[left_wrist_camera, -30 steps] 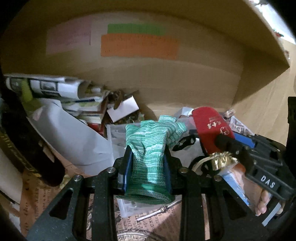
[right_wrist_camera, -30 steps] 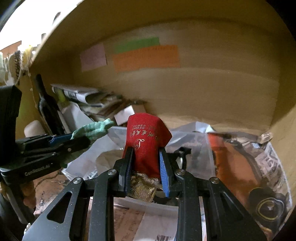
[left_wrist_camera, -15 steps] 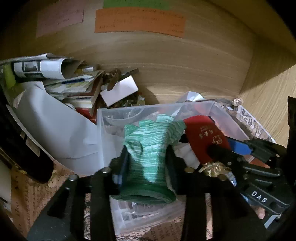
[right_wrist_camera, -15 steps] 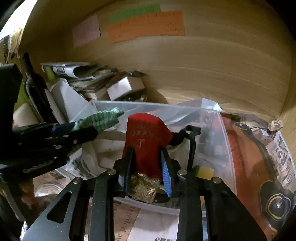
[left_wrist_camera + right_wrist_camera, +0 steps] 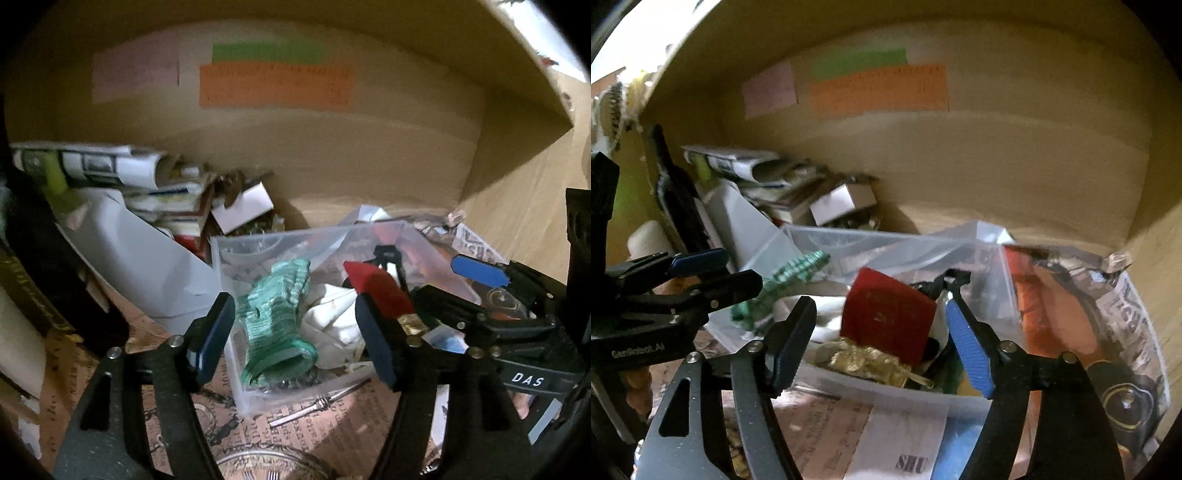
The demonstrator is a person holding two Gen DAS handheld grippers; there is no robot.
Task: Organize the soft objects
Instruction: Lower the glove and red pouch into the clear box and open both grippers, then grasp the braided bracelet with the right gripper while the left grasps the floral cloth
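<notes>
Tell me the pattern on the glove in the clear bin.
Green and white stripes on the glove; it shows best in the left wrist view.

I'm looking into a cluttered household storage nook: a wooden alcove with sticky notes on its back wall, rolled newspapers at the shelf's left edge, a clear plastic bin of oddments.

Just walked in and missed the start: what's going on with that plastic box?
A person with a handheld gripper in each hand is sorting soft things into the clear plastic box. The left gripper has its jaws open, with the green knit glove lying loose in the box. The right gripper is open too, and the red pouch with its gold trim sits in the box between them.
</notes>
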